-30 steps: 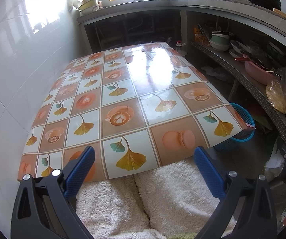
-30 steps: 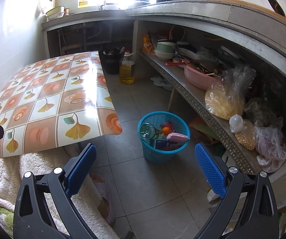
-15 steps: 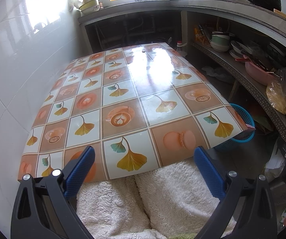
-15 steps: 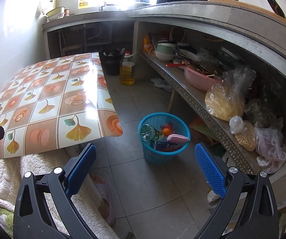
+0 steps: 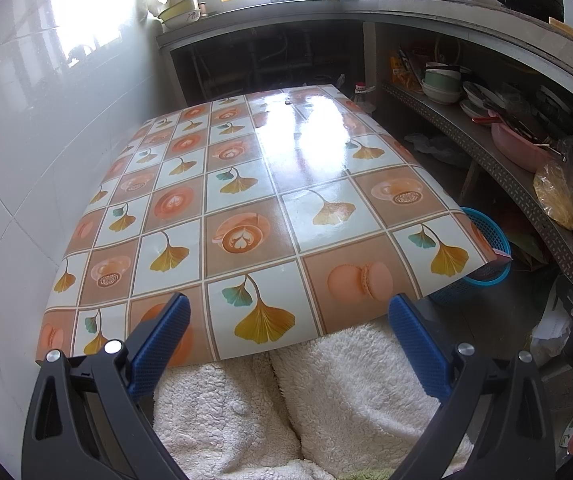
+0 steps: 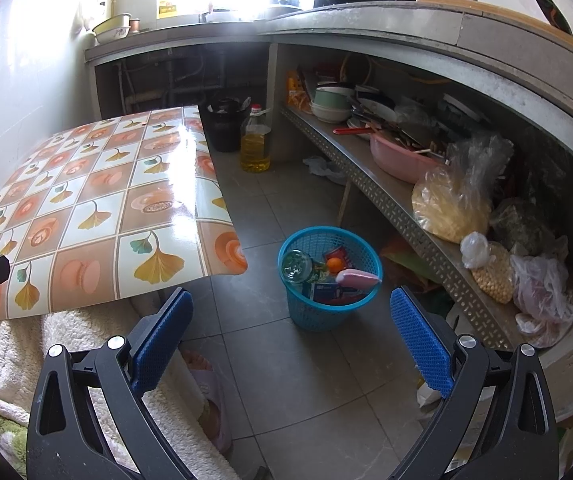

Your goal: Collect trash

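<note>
A blue plastic basket (image 6: 328,312) stands on the grey tiled floor right of the table. It holds a clear bottle (image 6: 296,266), an orange ball (image 6: 334,265), a pink item (image 6: 356,278) and other trash. Its rim also shows in the left wrist view (image 5: 494,236). My right gripper (image 6: 290,332) is open and empty, above the floor in front of the basket. My left gripper (image 5: 288,338) is open and empty, over the near edge of the table (image 5: 246,208), which has a patterned cloth with nothing on it.
White fluffy fabric (image 5: 326,400) covers the lap below the table edge. A low shelf (image 6: 386,196) on the right carries bowls, a pink basin (image 6: 400,160) and plastic bags. An oil bottle (image 6: 255,142) and a black bucket (image 6: 226,126) stand on the floor at the back.
Both views have shifted very slightly; nothing was taken hold of or let go.
</note>
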`<state>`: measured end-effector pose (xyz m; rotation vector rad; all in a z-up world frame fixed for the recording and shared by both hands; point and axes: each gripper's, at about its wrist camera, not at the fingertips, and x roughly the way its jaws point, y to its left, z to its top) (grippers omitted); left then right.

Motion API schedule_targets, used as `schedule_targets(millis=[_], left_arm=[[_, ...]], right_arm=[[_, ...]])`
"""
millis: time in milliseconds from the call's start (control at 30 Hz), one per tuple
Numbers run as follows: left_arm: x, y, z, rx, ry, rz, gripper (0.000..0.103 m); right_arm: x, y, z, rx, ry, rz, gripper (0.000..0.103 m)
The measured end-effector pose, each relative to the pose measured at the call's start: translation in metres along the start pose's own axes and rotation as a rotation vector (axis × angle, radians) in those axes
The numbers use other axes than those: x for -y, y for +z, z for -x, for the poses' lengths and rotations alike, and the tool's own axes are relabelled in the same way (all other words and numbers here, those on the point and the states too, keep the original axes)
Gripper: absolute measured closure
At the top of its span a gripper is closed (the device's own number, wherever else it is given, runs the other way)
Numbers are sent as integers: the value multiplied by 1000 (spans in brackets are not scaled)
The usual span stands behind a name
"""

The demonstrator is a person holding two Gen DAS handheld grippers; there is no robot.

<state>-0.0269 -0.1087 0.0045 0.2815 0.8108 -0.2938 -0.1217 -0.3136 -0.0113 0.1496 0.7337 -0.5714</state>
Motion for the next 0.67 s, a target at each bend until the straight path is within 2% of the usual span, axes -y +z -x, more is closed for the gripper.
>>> schedule_targets(millis=[667], left_arm=[[1,0,0,1,1,2,6]], right_arm=[[1,1,0,1,2,0,8]])
